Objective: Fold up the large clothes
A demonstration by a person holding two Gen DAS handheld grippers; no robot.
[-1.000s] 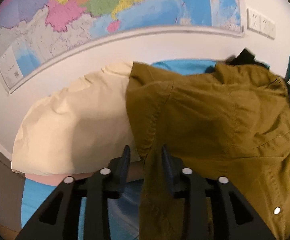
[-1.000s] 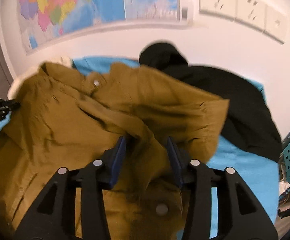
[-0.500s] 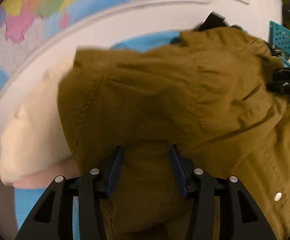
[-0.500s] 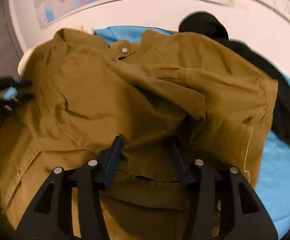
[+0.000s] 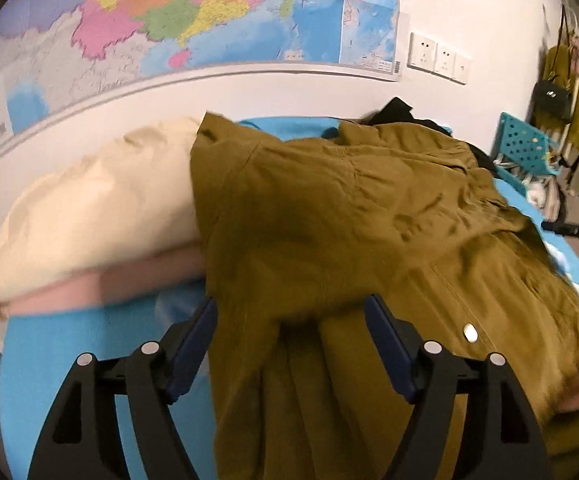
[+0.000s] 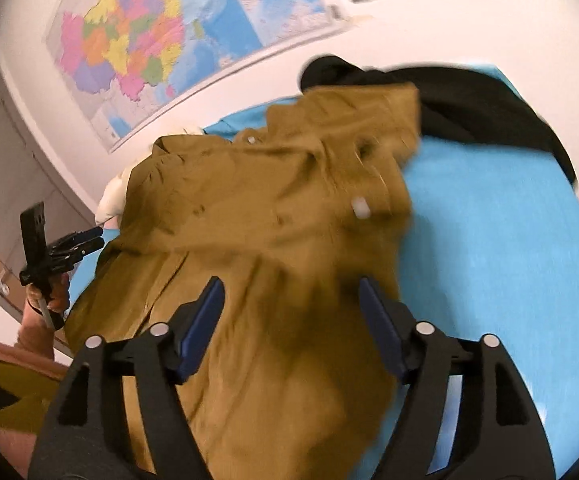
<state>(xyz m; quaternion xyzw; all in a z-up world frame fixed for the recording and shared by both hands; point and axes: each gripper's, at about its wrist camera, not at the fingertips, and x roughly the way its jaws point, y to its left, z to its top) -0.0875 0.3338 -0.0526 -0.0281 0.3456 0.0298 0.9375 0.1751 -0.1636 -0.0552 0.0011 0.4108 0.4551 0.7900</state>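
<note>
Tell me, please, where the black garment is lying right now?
In the right wrist view, the black garment lies at the far right of the blue sheet, against the wall, behind the olive shirt.

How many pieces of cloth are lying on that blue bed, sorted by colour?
Olive-brown: 1, the shirt
Black: 1, the garment by the wall
Cream: 1, the pillow
Pink: 1, the folded cloth under the pillow
Total: 4

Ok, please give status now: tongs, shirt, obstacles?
Both tongs, left and right, opening, pads off cloth. Olive shirt bunched on blue sheet. Black garment touching its far edge.
</note>
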